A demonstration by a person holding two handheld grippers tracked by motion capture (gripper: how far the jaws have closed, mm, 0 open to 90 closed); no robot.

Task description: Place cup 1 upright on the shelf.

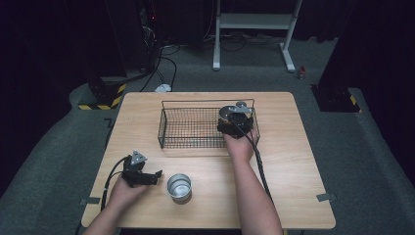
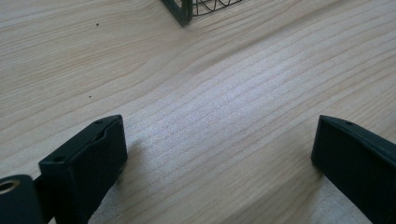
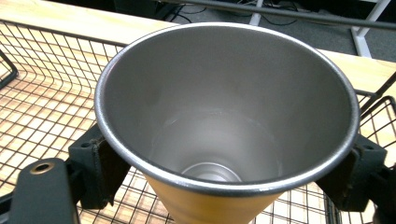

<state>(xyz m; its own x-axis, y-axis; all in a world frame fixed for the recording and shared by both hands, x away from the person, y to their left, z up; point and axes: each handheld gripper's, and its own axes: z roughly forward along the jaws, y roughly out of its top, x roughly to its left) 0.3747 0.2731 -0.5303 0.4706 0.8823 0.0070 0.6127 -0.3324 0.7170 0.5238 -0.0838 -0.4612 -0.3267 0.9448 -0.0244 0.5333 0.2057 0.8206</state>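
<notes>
Nearest you, your left gripper [image 1: 155, 175] rests on the table [image 1: 293, 196] with jaws spread wide on nothing, just beside a steel cup [image 1: 179, 187]; your right gripper [image 3: 224, 172] clamps a second cup [image 3: 224, 116] over the wire basket [image 1: 166, 128].

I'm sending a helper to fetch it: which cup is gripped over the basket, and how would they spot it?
On the wooden table stands a black wire basket. At its right end the right claw clamps a steel cup just under its rim, upright above the mesh. Unlike the other steel cup, which stands free on the bare wood near the left claw, this one has an orange outside.
</notes>
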